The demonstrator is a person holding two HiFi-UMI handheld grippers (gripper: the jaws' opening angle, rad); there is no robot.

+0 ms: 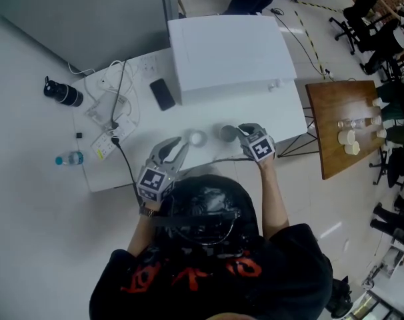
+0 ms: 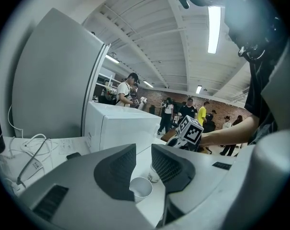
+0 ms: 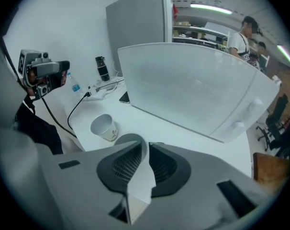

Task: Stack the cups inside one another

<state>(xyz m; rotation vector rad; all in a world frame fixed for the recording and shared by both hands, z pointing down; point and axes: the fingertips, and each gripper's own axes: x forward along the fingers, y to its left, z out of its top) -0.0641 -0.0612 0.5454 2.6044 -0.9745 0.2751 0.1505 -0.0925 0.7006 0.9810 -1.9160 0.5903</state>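
**A:** While scanning from the left, logged left gripper (image 1: 177, 145) with jaws wide apart, aimed close to level along the worktop (image 1: 282, 122). Gripping nothing. Why held there?

**B:** Probably to steady or take the near cup (image 1: 197, 138). Sits just past the jaw tips, framed in the gap, untouched as far as can be seen. Standing upright, mouth up, long axis vertical. Well placed to act as the receiver.

**A:** And further right?

**B:** Second cup (image 1: 227, 133), near the first but not touching it. Also upright on the worktop, mouth up, axis vertical. Then right gripper (image 1: 244, 133), pitched steeply down over that rim. Jaws only narrowly apart and astride the cup wall, one over the mouth, one outside. Pads seemingly not pressing, so judged as no firm hold.

**A:** Reason for a rim pinch?

**B:** Likely keeps the base free for a straight drop into the other. Calls for lining up both axes first. Not yet nested.
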